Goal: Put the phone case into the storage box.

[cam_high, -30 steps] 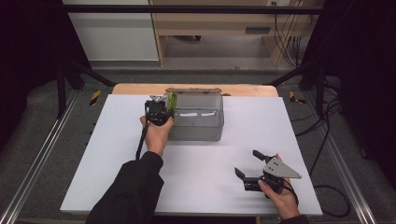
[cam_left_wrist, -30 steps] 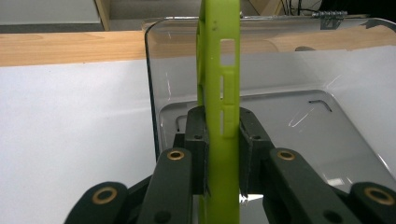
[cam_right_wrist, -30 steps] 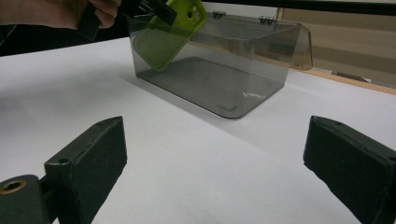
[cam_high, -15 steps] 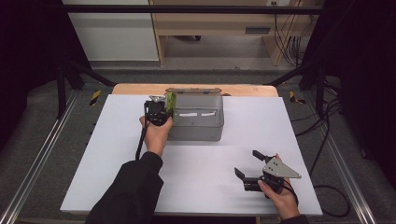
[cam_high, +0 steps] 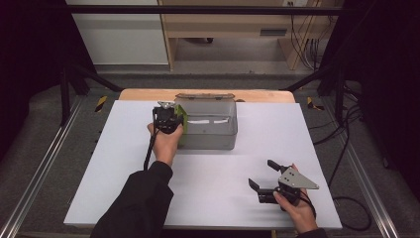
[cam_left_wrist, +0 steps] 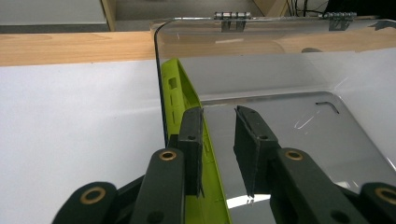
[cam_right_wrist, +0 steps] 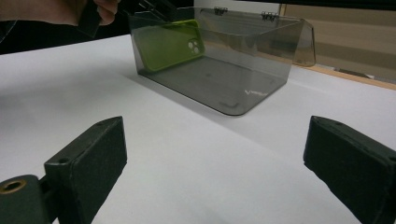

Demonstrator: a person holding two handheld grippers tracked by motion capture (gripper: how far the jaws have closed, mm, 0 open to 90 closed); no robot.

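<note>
A clear smoky plastic box (cam_high: 210, 130) with a hinged lid swung open at the back stands on the white table top (cam_high: 99, 163), toward its far edge and just in front of a strip of bare wood (cam_high: 143, 94). Inside it a lime-green phone case (cam_left_wrist: 187, 107) stands on its long edge, leaning against the box's left wall; in the right gripper view the case (cam_right_wrist: 173, 44) shows through the wall with its camera cut-out toward the back. The left gripper (cam_high: 167, 119), held in the person's left hand (cam_high: 166, 144), reaches over the box's left end. Seen in the left gripper view, the left gripper (cam_left_wrist: 218, 140) has one jaw on the outer side of the case and the box wall and the other jaw inside the box, with a narrow gap between the inner jaw and the case; the jaws have just been opening a little, and whether the outer jaw touches the case cannot be told. The right gripper (cam_high: 262, 178) rests low over the near right part of the table in the person's right hand (cam_high: 297, 213), well apart from the box, its jaws spread wide with nothing between them; the right gripper (cam_right_wrist: 215, 163) looks across bare white surface toward the box.
</note>
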